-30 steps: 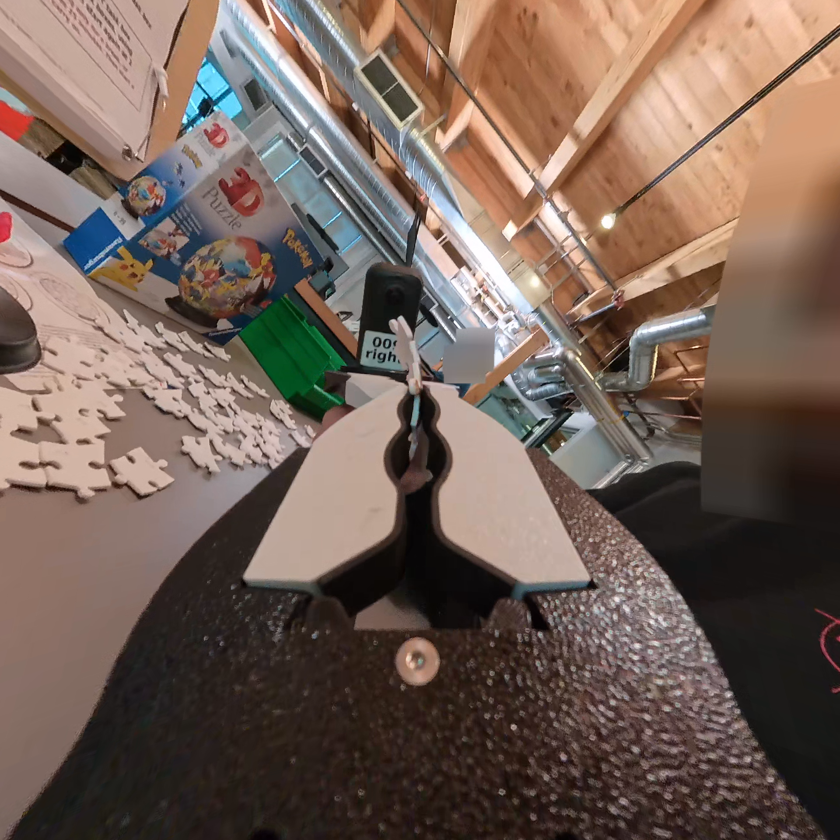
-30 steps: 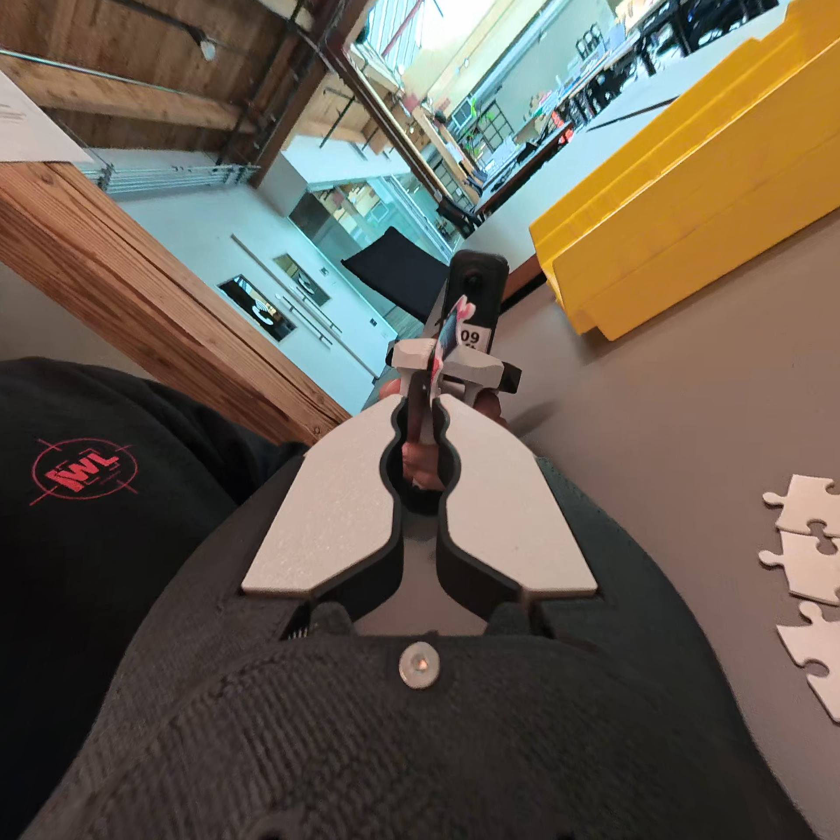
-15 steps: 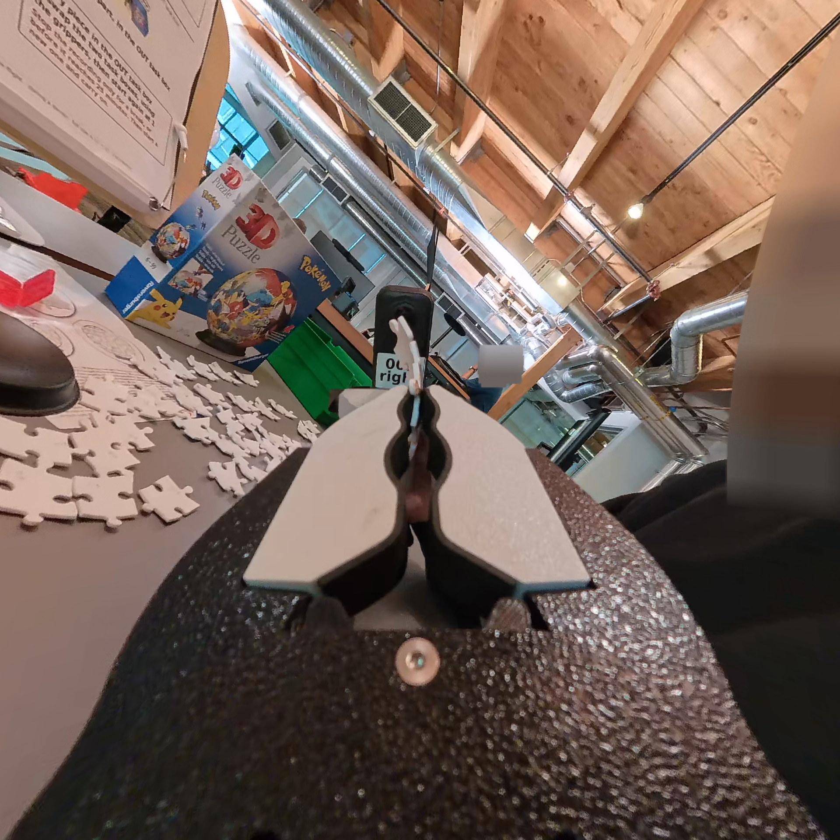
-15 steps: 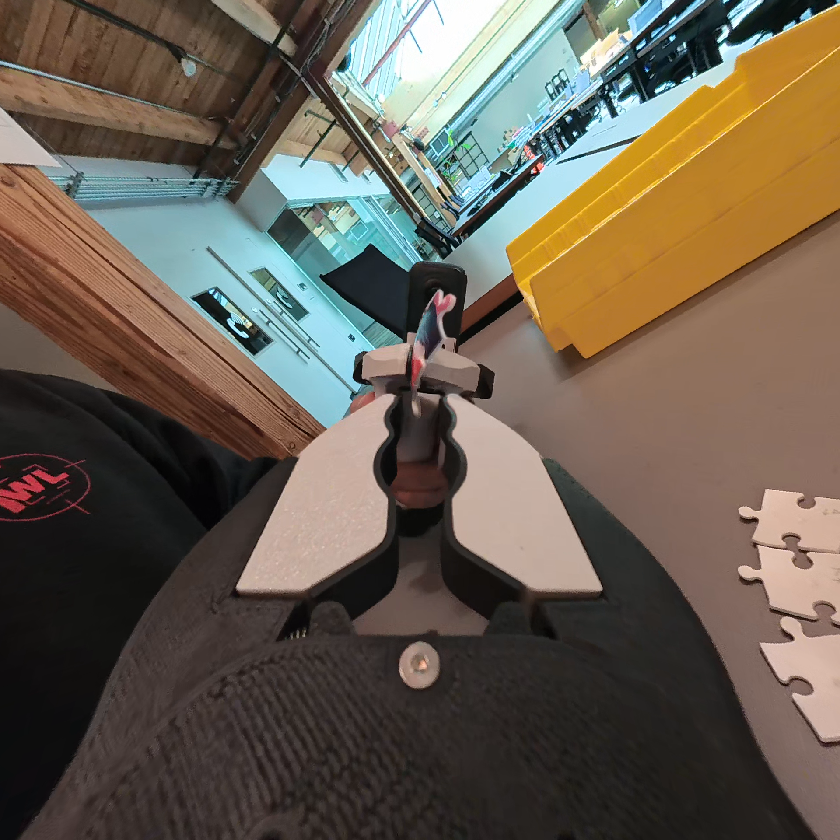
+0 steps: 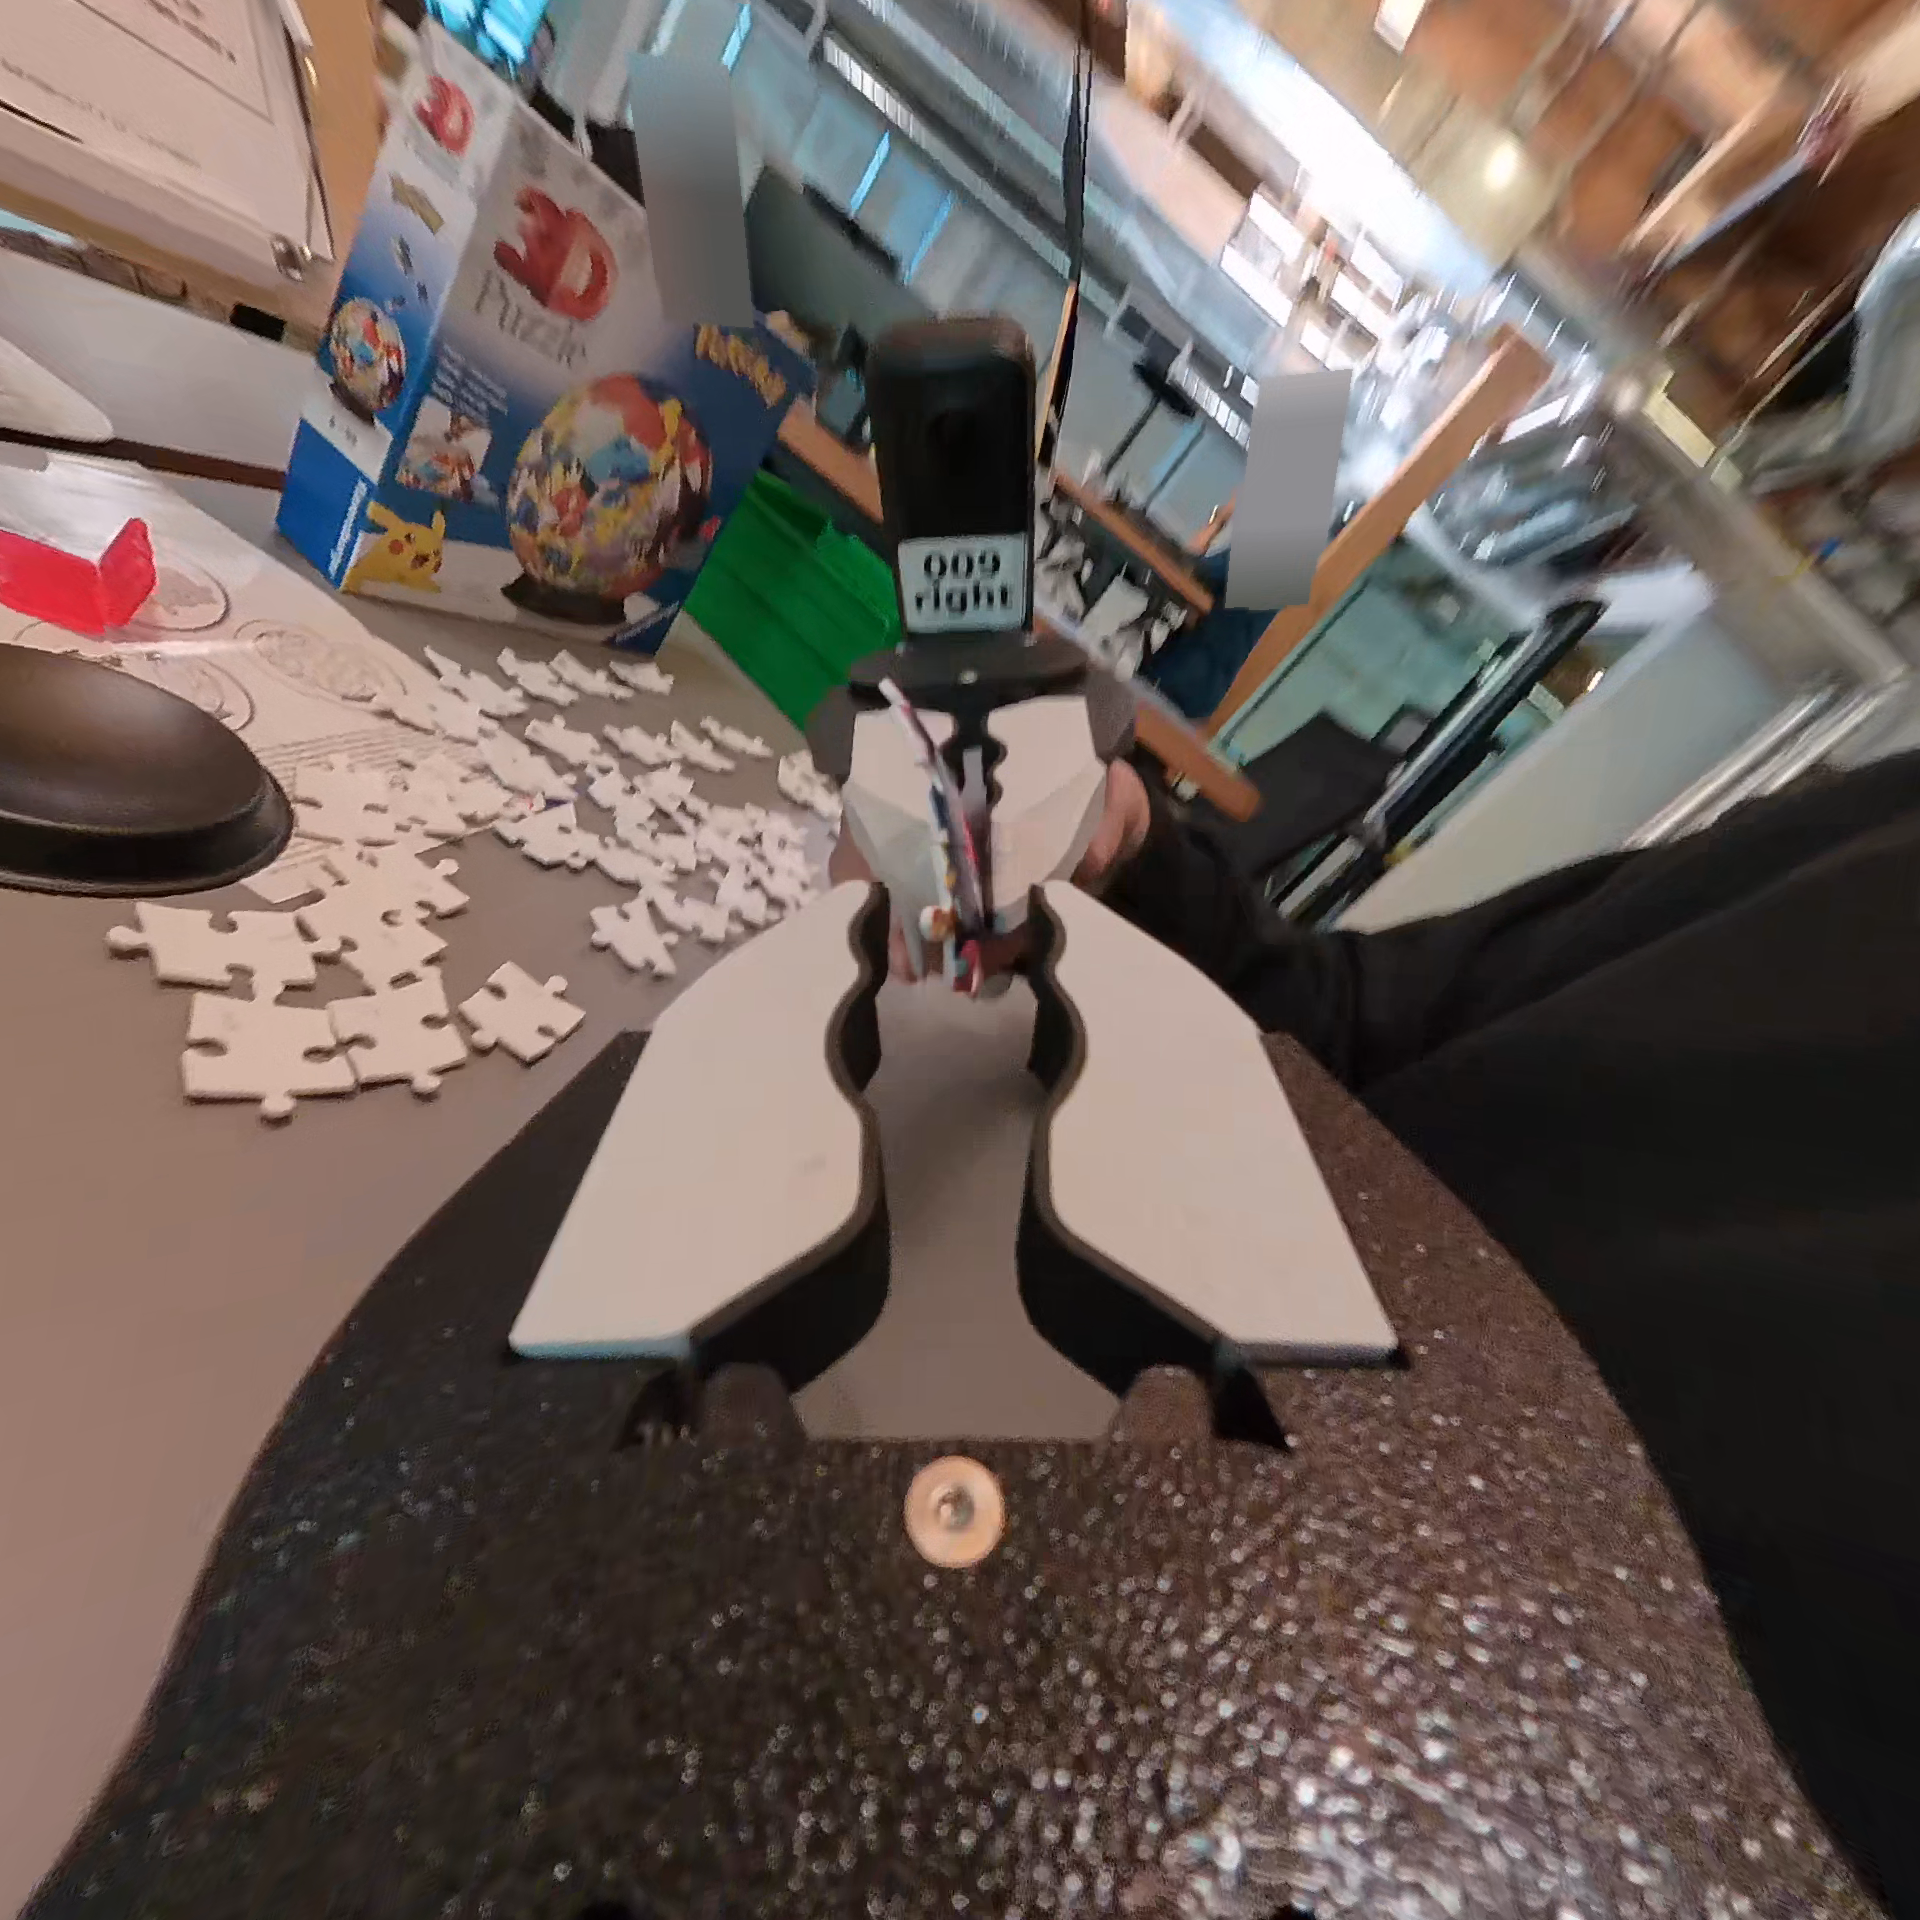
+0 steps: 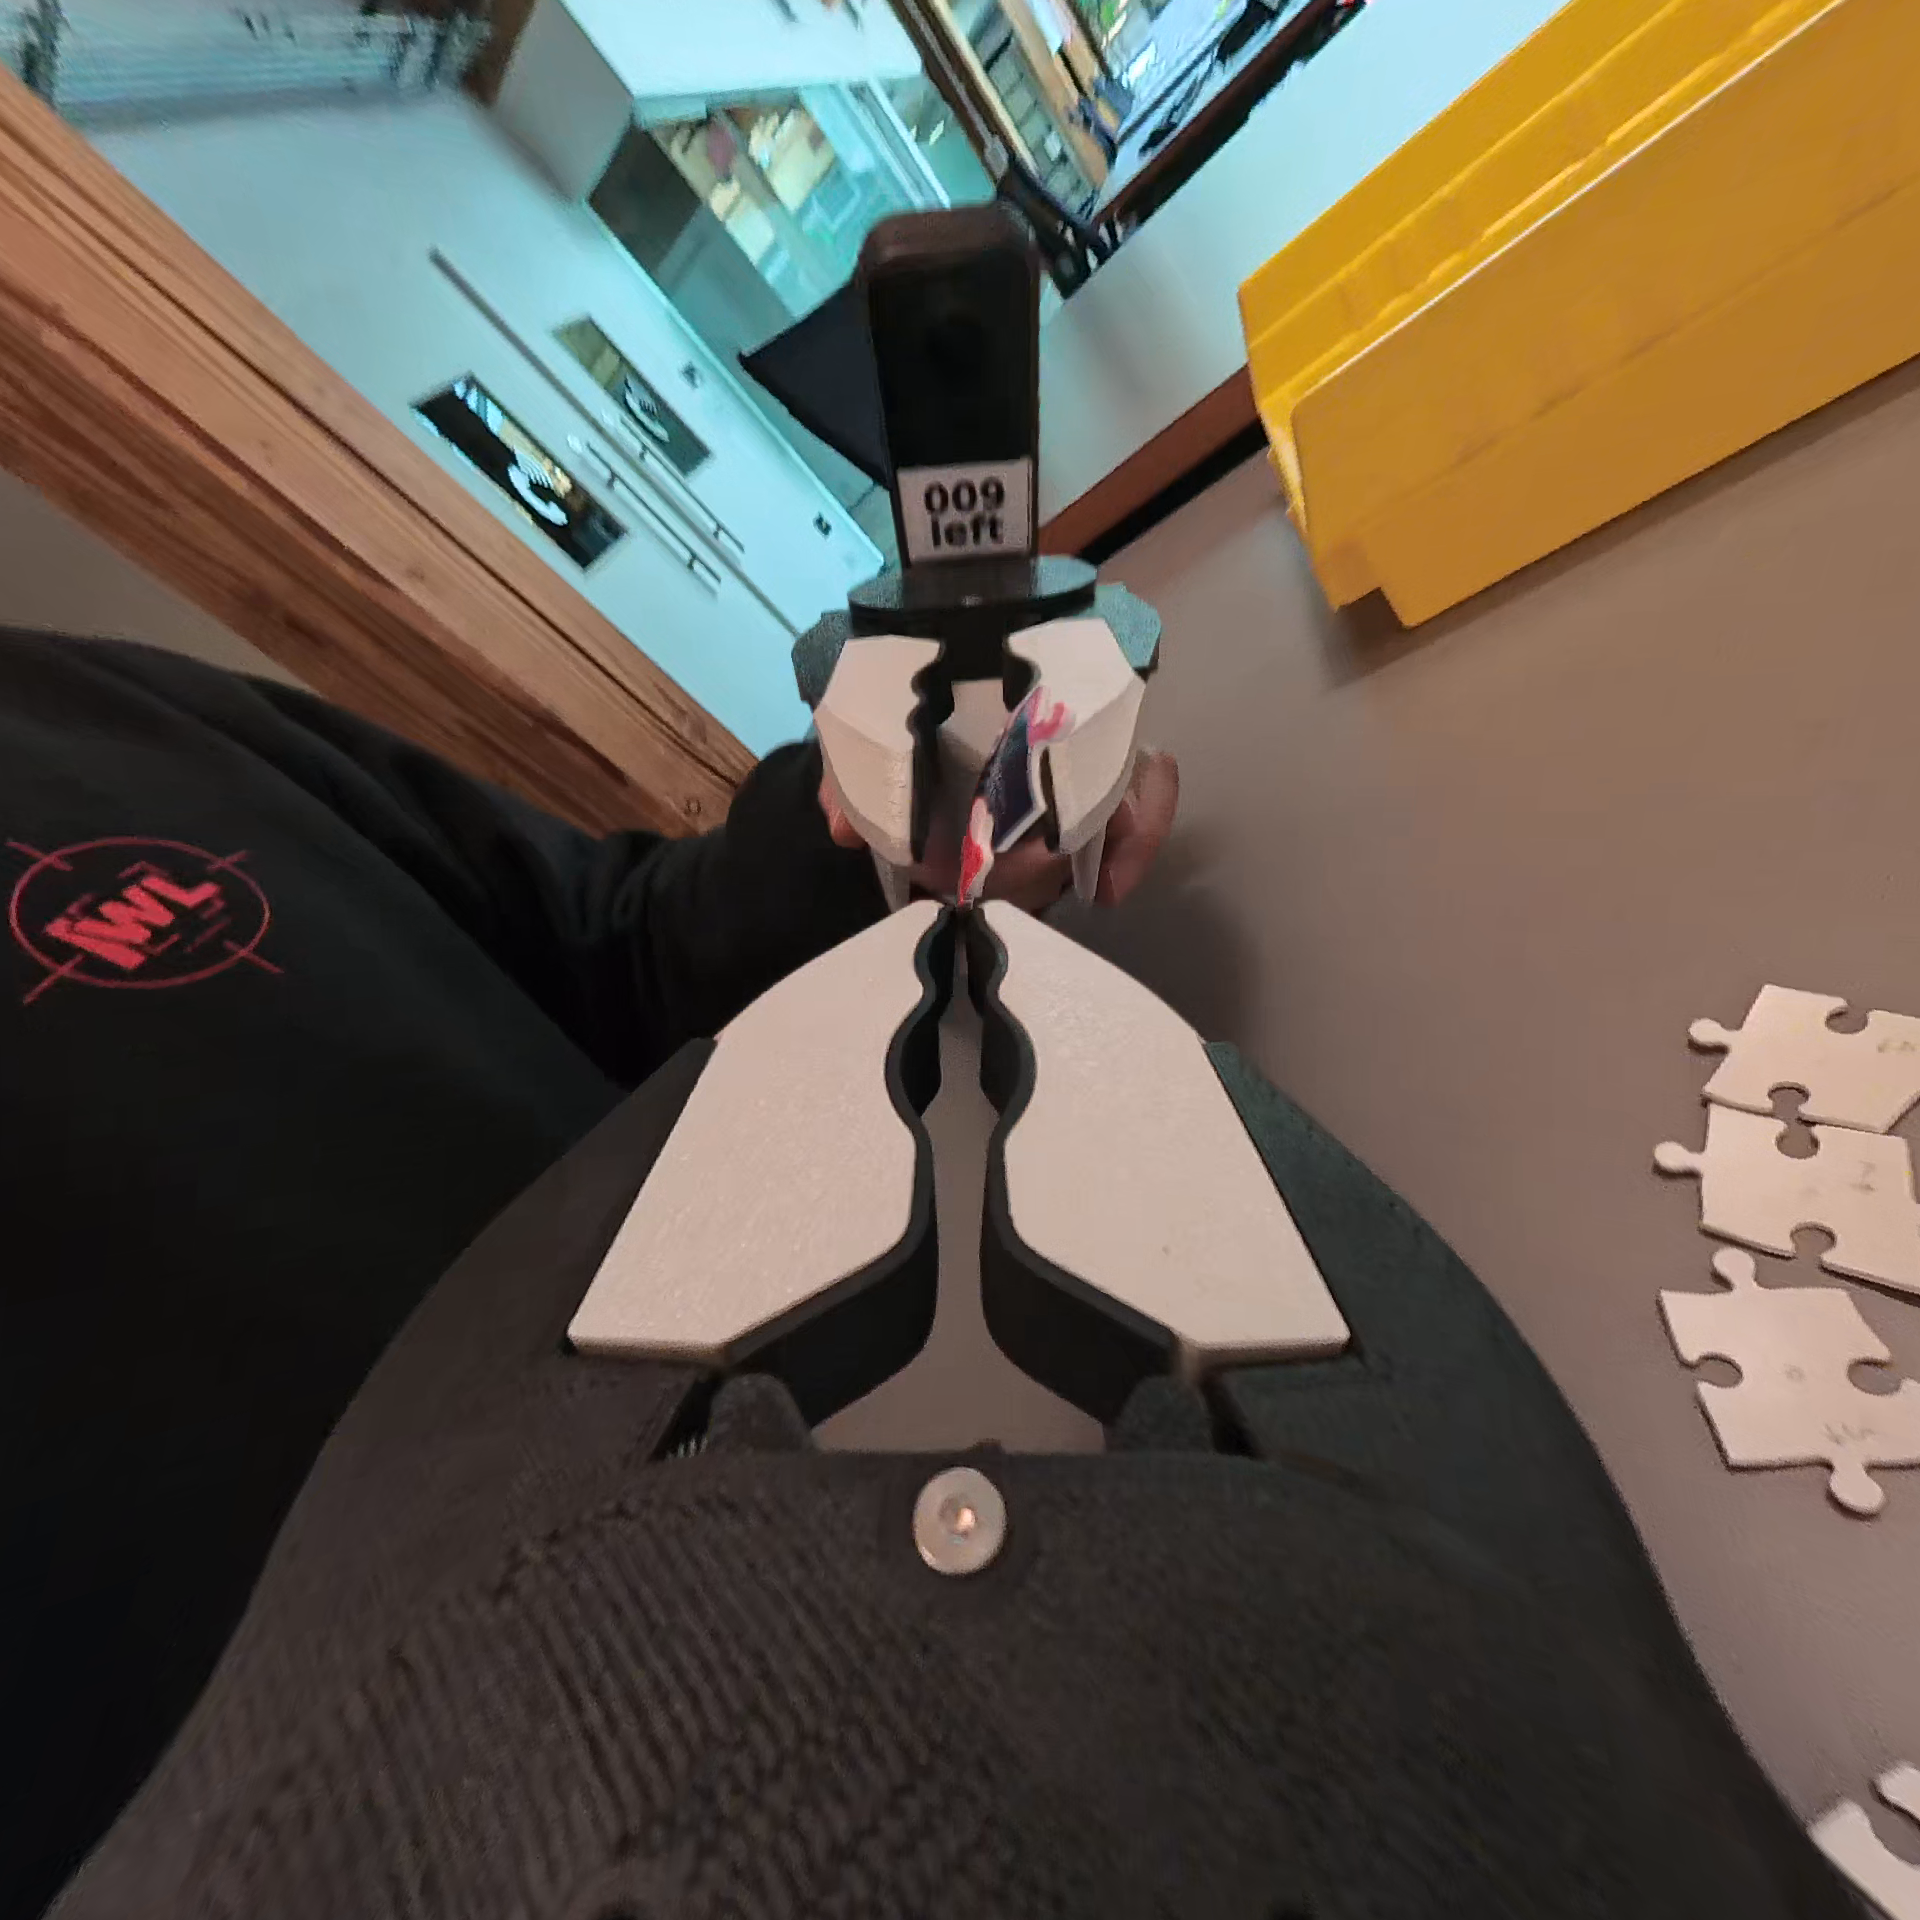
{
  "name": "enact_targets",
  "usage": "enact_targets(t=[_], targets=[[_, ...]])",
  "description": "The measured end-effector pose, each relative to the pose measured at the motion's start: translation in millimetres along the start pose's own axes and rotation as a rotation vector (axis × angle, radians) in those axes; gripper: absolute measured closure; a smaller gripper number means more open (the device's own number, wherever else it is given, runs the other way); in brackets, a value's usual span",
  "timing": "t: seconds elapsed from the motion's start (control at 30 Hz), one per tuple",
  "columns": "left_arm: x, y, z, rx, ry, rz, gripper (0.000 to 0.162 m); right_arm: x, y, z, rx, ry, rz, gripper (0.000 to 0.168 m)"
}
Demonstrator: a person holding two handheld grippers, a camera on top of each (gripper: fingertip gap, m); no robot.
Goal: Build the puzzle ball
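Note:
My left gripper (image 5: 954, 914) is open and empty, its fingers apart on either side of a small coloured cluster of puzzle pieces (image 5: 951, 873). My right gripper (image 6: 954, 909) is shut on the lower edge of those pieces (image 6: 1003, 795), which stand up edge-on from its tips. The two grippers face each other just above the grey table (image 5: 156, 1247). In the right wrist view the left gripper (image 6: 987, 883) shows opposite, jaws apart around the pieces. In the left wrist view the right gripper (image 5: 961, 831) shows opposite, holding them.
Loose white face-down pieces (image 5: 623, 790) are scattered on the table to the left, with a black stand (image 5: 114, 779), a red clear holder (image 5: 73, 582), the puzzle box (image 5: 520, 416) and a green bin (image 5: 790, 613). Yellow bins (image 6: 1558, 364) and several pieces (image 6: 1818, 1195) lie on the right. My left and right fingertips are right by each other.
My left gripper has opened and let go of the pieces. The right gripper stays shut on them. Both grippers have drawn apart and tilted down toward the table.

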State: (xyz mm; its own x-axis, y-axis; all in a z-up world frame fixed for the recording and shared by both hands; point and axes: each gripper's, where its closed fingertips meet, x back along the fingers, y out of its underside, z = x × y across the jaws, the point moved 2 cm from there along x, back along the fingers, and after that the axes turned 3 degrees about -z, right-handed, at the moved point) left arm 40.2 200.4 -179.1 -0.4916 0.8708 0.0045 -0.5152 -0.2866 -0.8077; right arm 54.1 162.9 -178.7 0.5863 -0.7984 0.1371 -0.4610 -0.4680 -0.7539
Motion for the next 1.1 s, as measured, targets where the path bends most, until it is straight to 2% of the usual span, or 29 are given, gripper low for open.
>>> enact_targets(t=[0.13, 0.17, 0.33, 0.4, 0.47, 0.53, 0.6, 0.67, 0.73, 0.83, 0.97, 1.1], targets=[[2, 8, 10, -0.033, 0.039, -0.109, 0.149, -2, 8, -9, 0.061, -0.012, -0.09, 0.166], [1, 9, 11, -0.03, 0.057, -0.114, 0.156, -3, 10, -11, 0.071, -0.019, -0.104, 0.166], [3, 12, 20, -0.026, 0.15, -0.078, 0.161, -1, 9, -13, 0.094, -0.031, -0.072, 0.164], [6, 12, 17, -0.025, 0.136, -0.051, 0.161, 5, 10, -10, 0.094, 0.0, -0.057, 0.148], [16, 8, 12, -0.019, 0.099, 0.005, 0.161, 19, 13, -7, 0.112, 0.032, -0.064, 0.144], [29, 3, 5, -0.007, 0.061, 0.066, 0.161, 36, 16, 7, 0.172, 0.161, -0.082, 0.147], [43, -2, 0, 0.006, 0.04, 0.122, 0.161, 58, 23, 36, 0.264, 0.397, -0.148, 0.149], [53, -4, -5, 0.017, 0.015, 0.153, 0.161, 79, 31, 61, 0.354, 0.615, -0.246, 0.149], [59, -3, -9, 0.016, -0.005, 0.157, 0.161, 87, 42, 75, 0.457, 0.726, -0.375, 0.146], [59, -2, -10, 0.02, -0.004, 0.154, 0.161, 72, 57, 82, 0.565, 0.731, -0.523, 0.141], [52, 1, -12, 0.036, 0.012, 0.146, 0.161, 50, 55, 95, 0.653, 0.75, -0.584, 0.138], [48, 3, -11, 0.045, 0.032, 0.14, 0.161, 45, 46, 108, 0.667, 0.782, -0.651, 0.134]])
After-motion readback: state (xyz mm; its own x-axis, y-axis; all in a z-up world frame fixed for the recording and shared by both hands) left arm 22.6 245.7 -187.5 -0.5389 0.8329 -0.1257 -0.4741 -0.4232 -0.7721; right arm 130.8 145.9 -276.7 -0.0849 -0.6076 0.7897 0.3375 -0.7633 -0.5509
